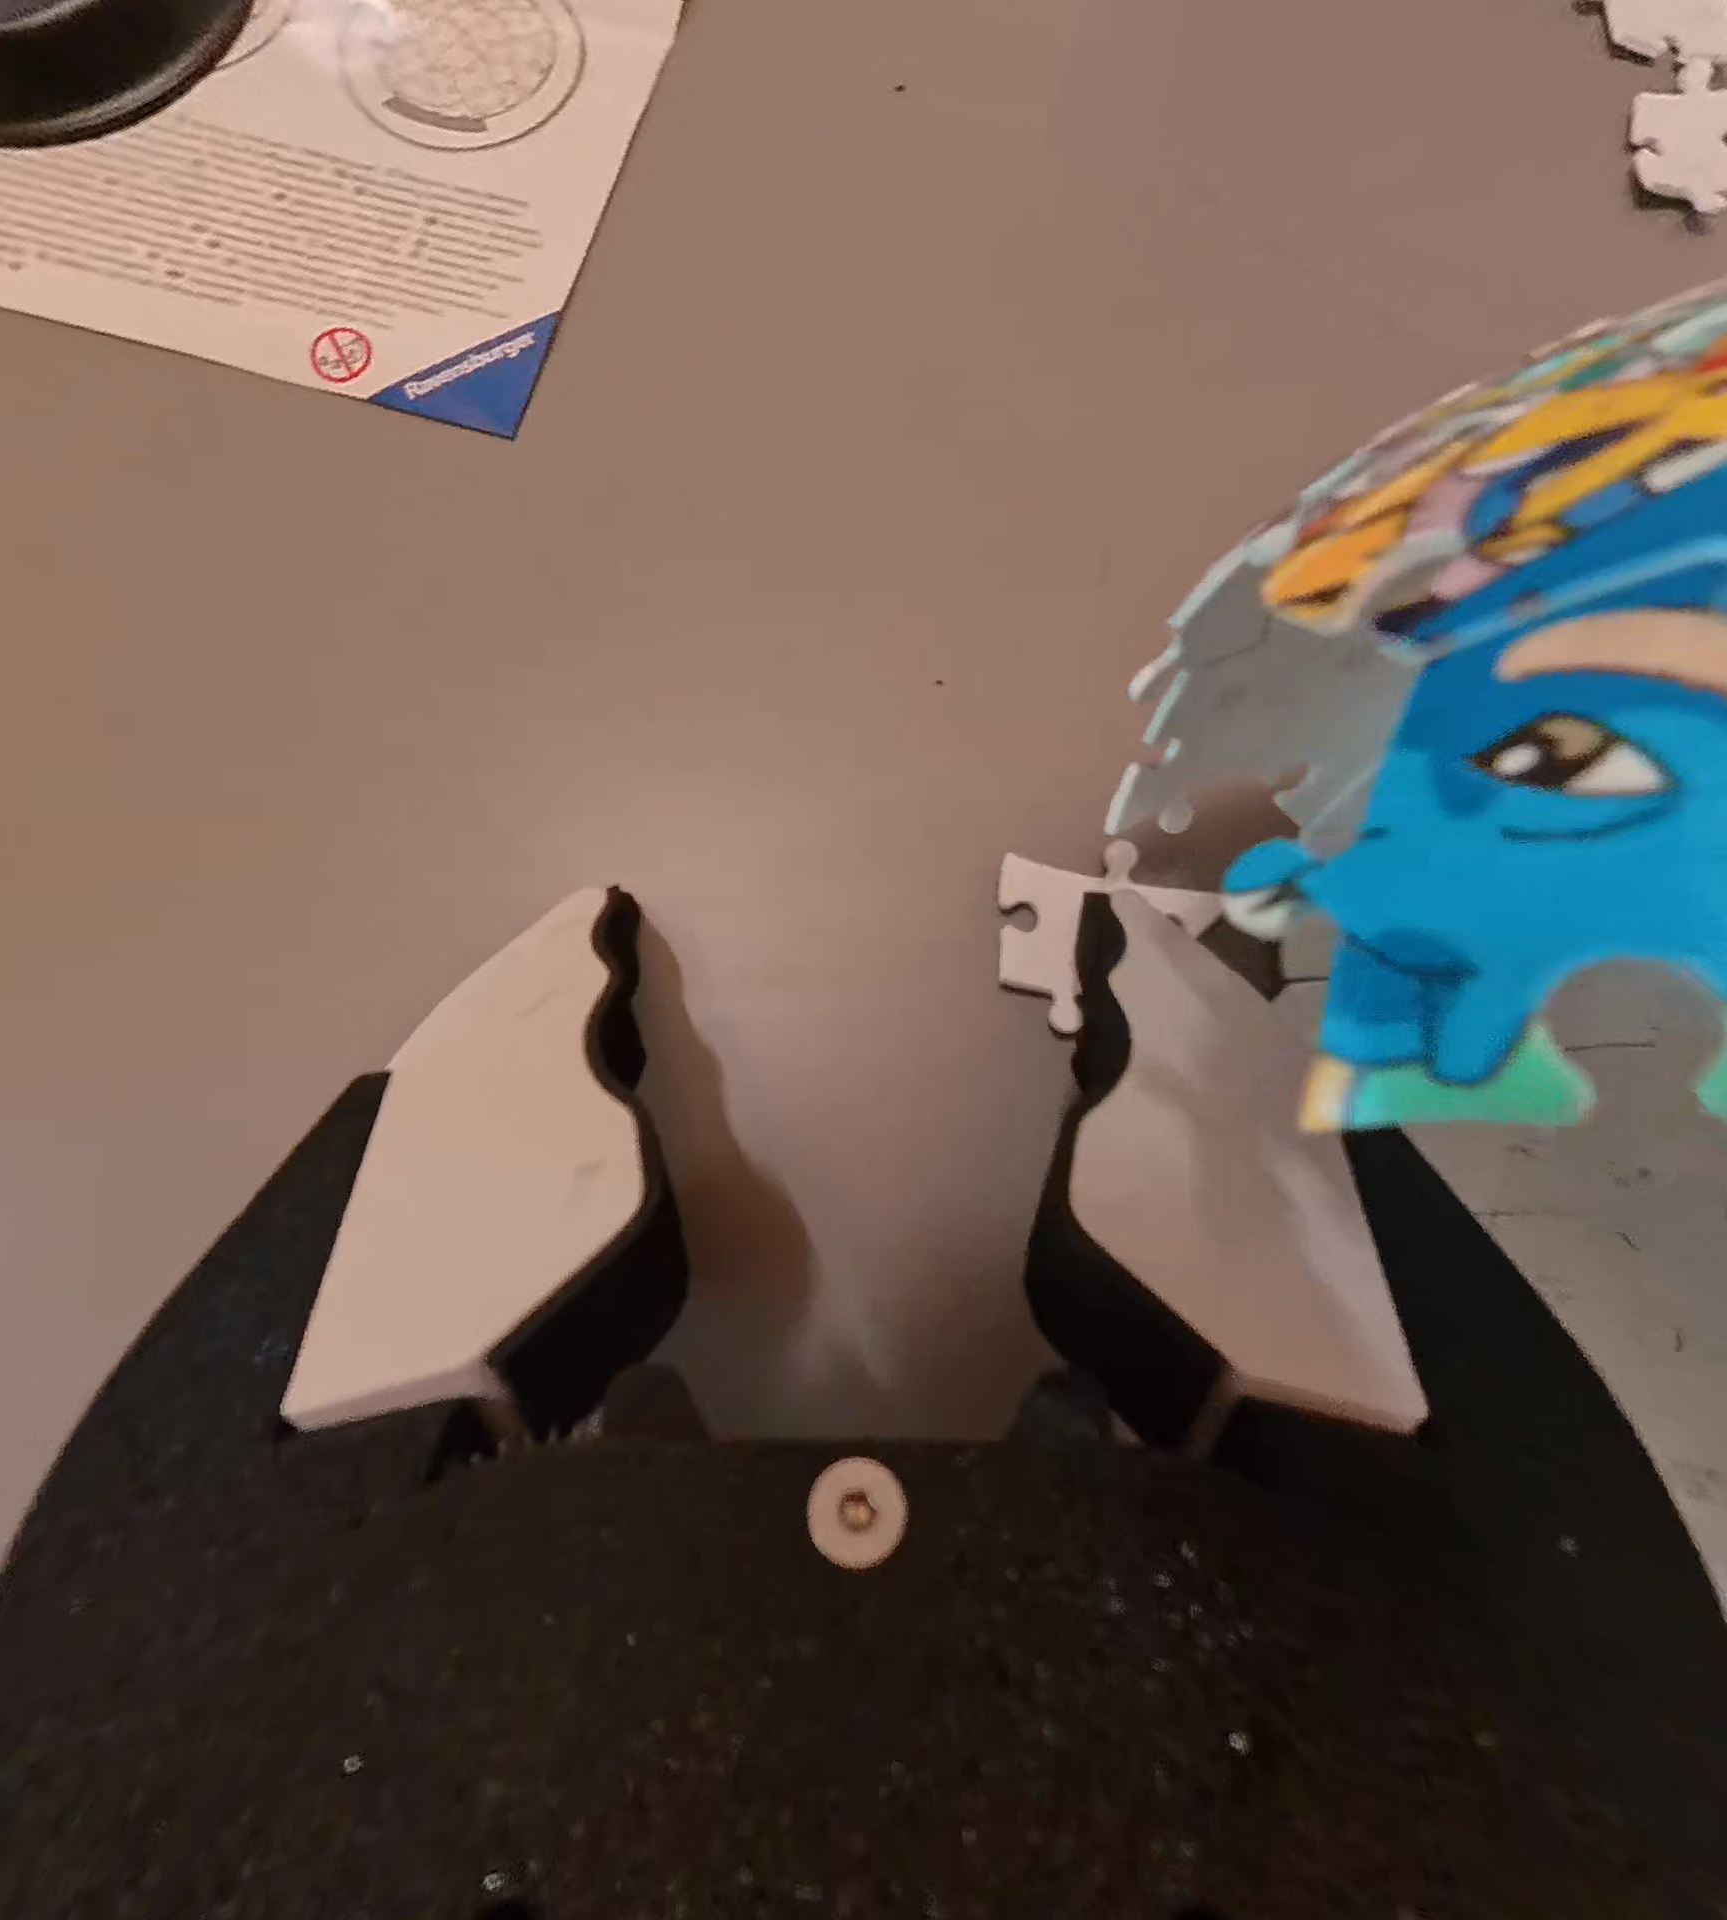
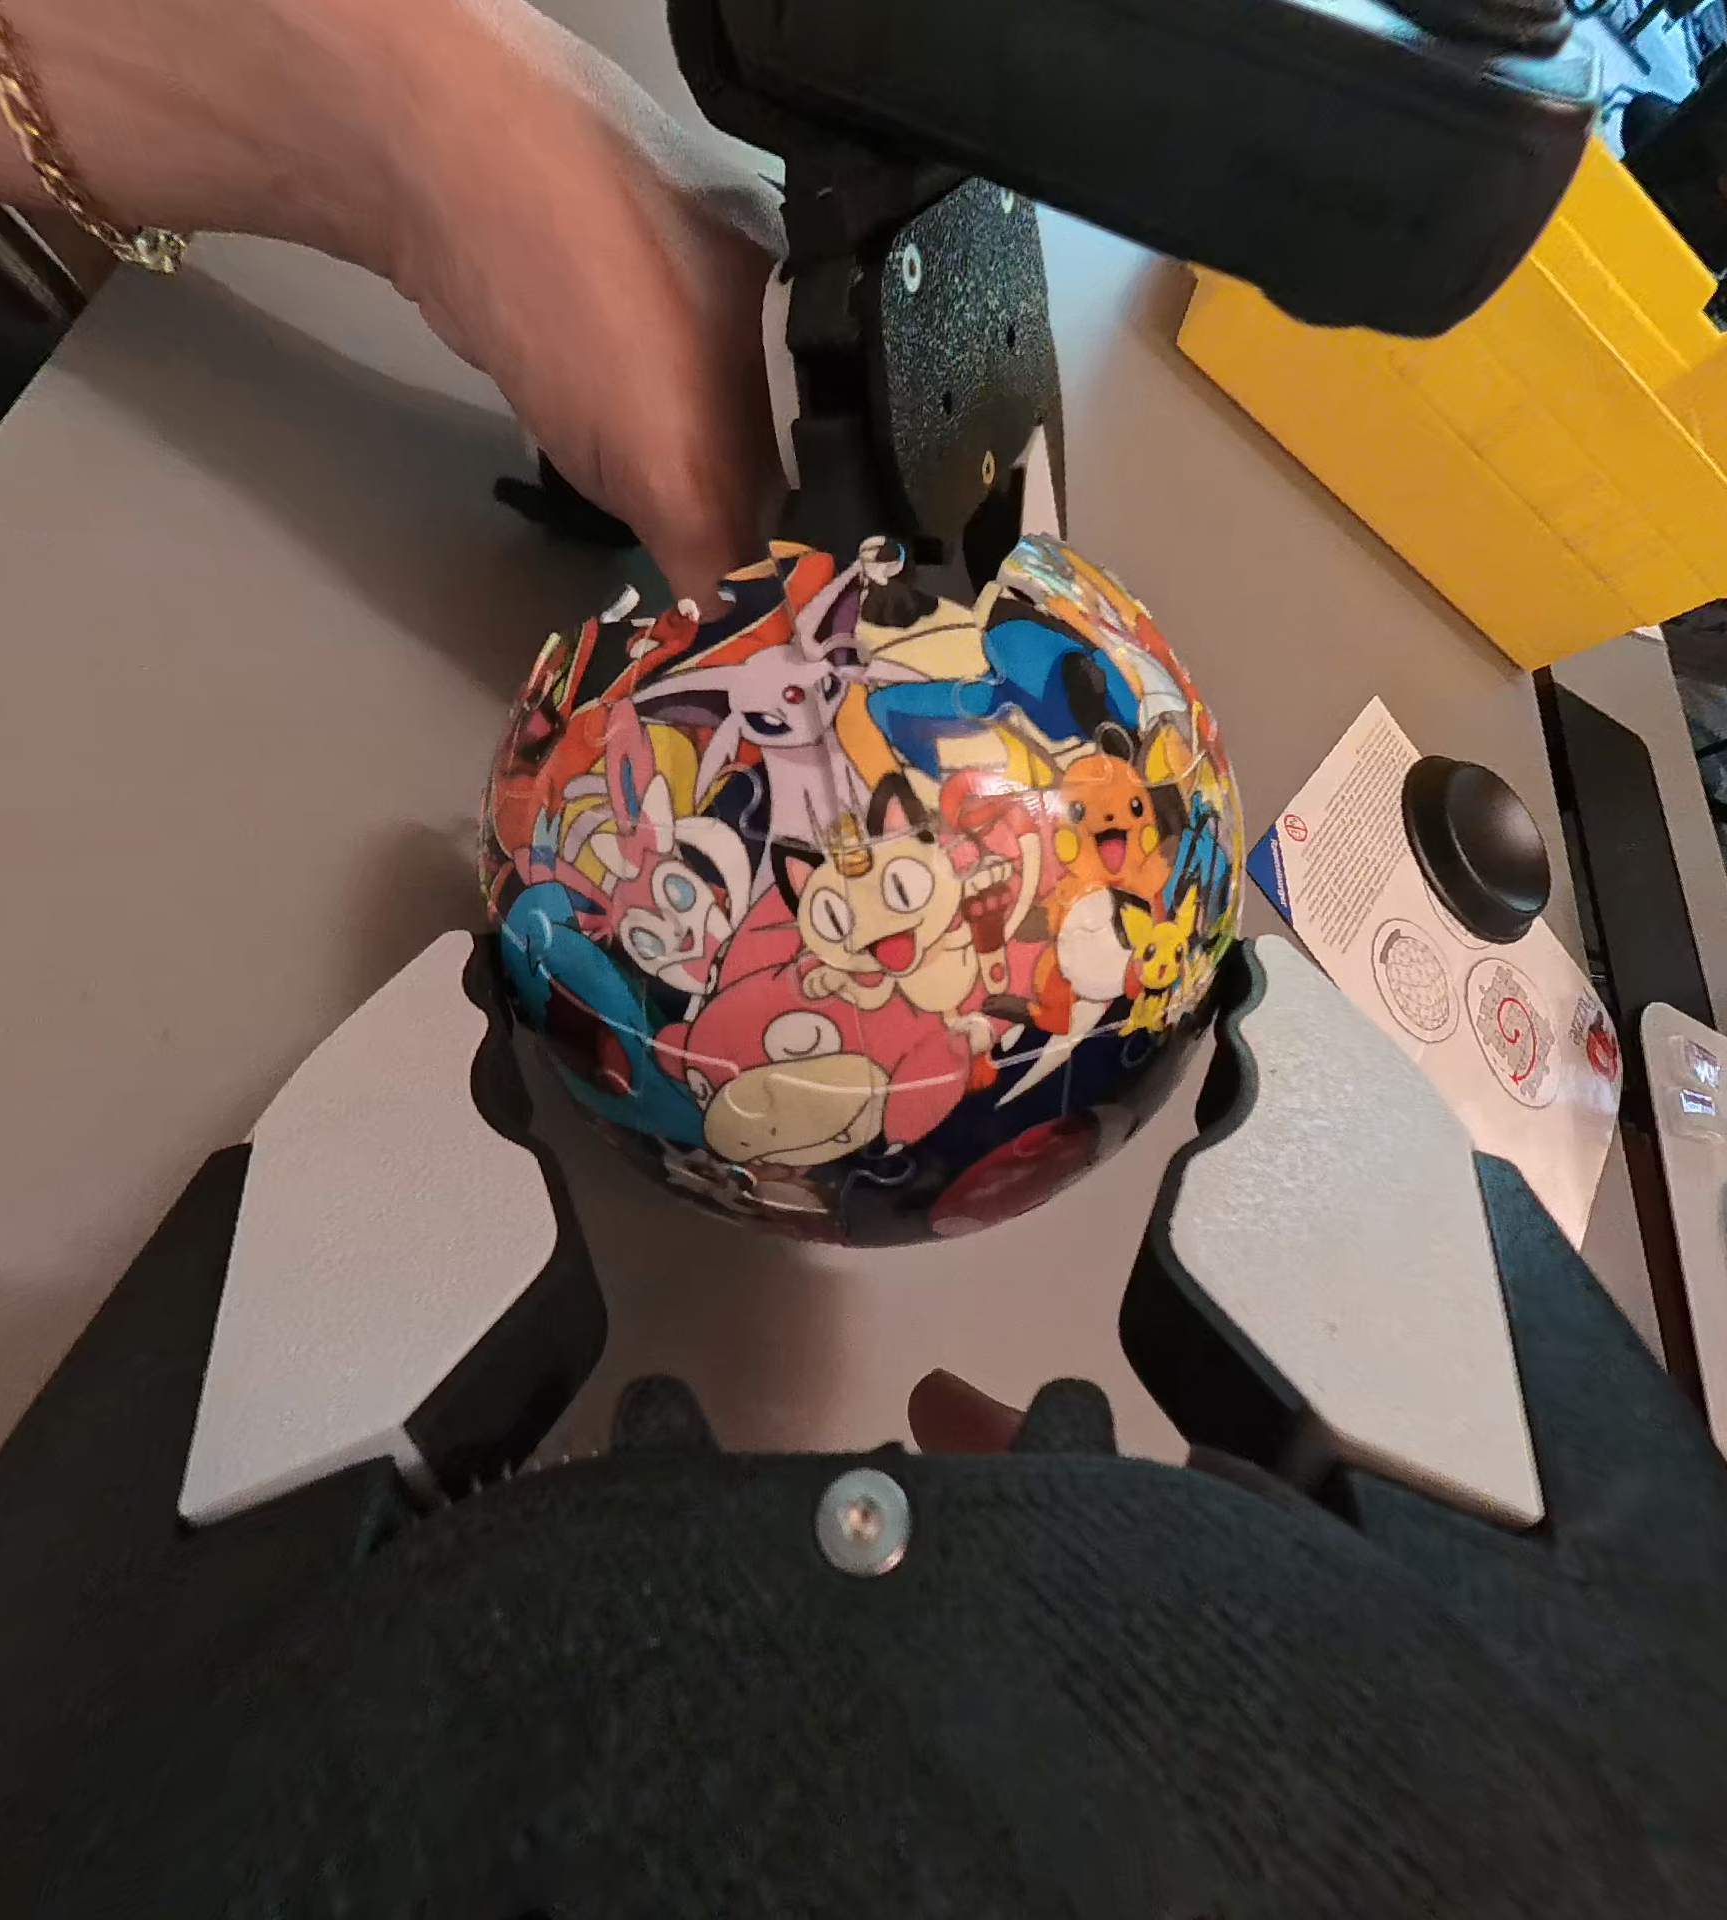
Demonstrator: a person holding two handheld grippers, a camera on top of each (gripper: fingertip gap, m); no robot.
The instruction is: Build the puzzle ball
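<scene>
The right tongs [image 2: 864,966] clamp the puzzle ball [image 2: 859,894] at its sides, just above the desk [image 2: 163,727]. The left tongs [image 1: 864,914] stand wide and empty beside a loose white piece [image 1: 1035,935] near the ball's gap. Steady the ball, gap upward, and pinch that piece by its edge. Farther off, an instruction sheet [image 1: 339,208] bears small print and a blue corner logo.
</scene>
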